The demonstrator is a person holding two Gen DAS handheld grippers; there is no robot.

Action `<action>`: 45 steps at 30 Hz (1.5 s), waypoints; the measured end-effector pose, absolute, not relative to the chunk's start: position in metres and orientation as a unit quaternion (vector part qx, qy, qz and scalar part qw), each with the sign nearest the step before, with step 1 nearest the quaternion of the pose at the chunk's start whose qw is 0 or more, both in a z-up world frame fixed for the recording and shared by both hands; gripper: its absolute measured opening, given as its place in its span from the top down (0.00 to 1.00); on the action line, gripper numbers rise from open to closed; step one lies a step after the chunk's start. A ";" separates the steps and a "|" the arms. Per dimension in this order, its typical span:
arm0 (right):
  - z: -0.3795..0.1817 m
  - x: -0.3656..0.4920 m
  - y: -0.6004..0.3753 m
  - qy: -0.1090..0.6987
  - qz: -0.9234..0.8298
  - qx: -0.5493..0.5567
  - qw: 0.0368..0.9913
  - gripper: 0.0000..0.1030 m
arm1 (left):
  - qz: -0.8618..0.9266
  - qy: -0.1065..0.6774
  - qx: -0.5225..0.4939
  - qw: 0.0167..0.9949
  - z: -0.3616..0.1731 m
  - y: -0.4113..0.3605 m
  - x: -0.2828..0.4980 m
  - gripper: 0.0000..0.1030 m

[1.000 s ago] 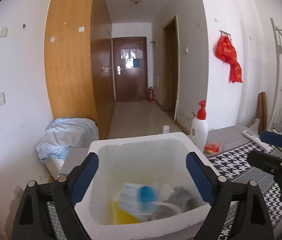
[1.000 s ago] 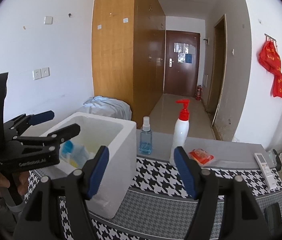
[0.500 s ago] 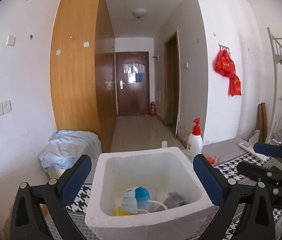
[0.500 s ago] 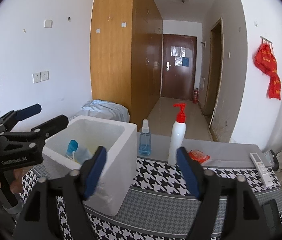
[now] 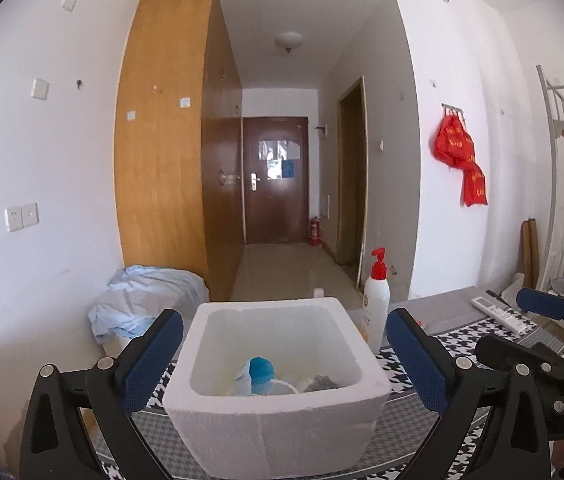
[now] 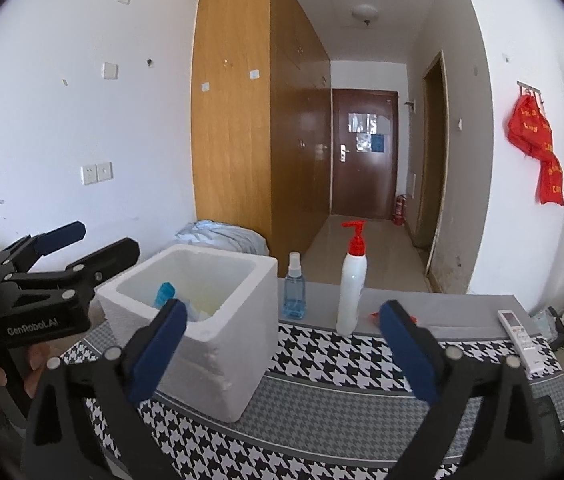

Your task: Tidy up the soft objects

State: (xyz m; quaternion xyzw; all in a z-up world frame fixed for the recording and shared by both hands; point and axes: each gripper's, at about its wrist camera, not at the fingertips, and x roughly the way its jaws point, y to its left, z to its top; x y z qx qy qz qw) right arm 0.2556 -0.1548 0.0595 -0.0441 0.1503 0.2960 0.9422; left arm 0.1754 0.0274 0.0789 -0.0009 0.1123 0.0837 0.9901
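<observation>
A white foam box (image 5: 278, 412) stands on the houndstooth tablecloth (image 6: 342, 364); it also shows in the right wrist view (image 6: 202, 320). Inside lie soft items: a blue-and-white bundle (image 5: 260, 372), a grey piece (image 5: 320, 383) and something white. My left gripper (image 5: 280, 354) is open and empty, held back above the box's near side. My right gripper (image 6: 280, 340) is open and empty, to the right of the box. The left gripper also shows in the right wrist view (image 6: 90, 242).
A white pump bottle with a red top (image 6: 352, 280) and a blue spray bottle (image 6: 294, 286) stand behind the box. A red packet (image 6: 374, 315) and a white remote (image 6: 520, 334) lie on the table. A pale blue cloth pile (image 5: 142, 304) sits at the left.
Both grippers have pulled back and up from the box. The blue-and-white bundle, blurred a second ago, now lies still inside the box.
</observation>
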 end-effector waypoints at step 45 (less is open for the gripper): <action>0.025 0.199 -0.194 0.144 0.277 -0.011 0.950 0.01 | 0.079 0.104 -0.007 0.991 0.038 0.006 0.097 0.01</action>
